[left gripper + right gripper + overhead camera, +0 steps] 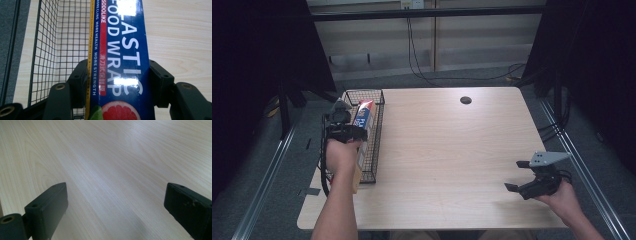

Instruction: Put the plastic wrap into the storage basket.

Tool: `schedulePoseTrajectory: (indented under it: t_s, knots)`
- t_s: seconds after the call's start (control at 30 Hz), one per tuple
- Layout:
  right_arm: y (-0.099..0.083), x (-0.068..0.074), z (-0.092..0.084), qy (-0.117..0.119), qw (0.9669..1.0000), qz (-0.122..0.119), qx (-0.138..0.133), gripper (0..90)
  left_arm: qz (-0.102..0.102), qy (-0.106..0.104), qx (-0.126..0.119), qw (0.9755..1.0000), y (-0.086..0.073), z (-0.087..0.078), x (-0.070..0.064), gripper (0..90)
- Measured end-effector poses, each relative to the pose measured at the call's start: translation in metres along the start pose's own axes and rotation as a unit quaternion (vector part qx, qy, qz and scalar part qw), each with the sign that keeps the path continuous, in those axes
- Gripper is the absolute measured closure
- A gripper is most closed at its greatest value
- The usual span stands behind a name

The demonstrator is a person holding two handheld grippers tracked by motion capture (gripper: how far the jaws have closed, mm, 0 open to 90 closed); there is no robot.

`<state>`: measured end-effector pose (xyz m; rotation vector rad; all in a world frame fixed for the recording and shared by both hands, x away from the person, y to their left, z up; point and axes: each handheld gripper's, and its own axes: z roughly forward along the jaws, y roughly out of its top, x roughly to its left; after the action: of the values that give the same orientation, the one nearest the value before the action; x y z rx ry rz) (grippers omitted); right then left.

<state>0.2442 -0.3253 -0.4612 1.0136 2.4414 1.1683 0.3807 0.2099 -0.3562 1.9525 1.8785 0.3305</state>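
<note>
**Plastic wrap box clamped over wire basket; other gripper idle on the far side**

Seen from the high view: left gripper (343, 121) held over the black wire basket (378, 150) at the table's left edge, a blue-and-white box of plastic food wrap (363, 114) poking out ahead of it, slanted against the basket's right-hand side. Hard to tell from up there whether the box rests on the basket floor or hangs clear. Right gripper (532, 182) well apart, low over the bare near-right corner of the light wooden table (452, 150), grey three-cornered plate on top, jaws spread. A small dark round hole (466, 100) near the table's far edge. Black curtains and trailing cables beyond.

Closer, from the left gripper view: the box (120, 57) lengthwise between the two black jaws, both pads pressed against its long sides, so clenched on it. Lettering legible here and not from above: "FOOD WRAP" in white on blue, a red stripe, a yellow edge, a pink grapefruit slice at the near end. Basket mesh (50, 50) to the left of the box and behind it, wood grain to the right.

From the right gripper view: jaws standing wide apart over plain table top (107, 165), nothing between them, released.
</note>
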Motion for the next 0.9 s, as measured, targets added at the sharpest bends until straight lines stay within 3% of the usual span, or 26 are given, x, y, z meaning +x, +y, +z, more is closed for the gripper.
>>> schedulePoseTrajectory:
  t_s: [0.57,0.7,0.9]
  knots:
    - [0.0,0.0,-0.001,-0.002,1.0,-0.003,0.003,5.0,-0.026,0.018,-0.002,0.9995,-0.004,0.009,0.006,43.1]
    - [0.0,0.0,-0.001,0.001,1.0,-0.002,0.003,5.0,-0.017,0.024,0.003,0.9996,-0.005,0.012,0.006,43.0]
    - [0.0,0.0,-0.002,0.0,1.0,-0.001,0.003,4.9,-0.023,0.025,0.006,0.9994,-0.006,0.015,0.008,42.9]
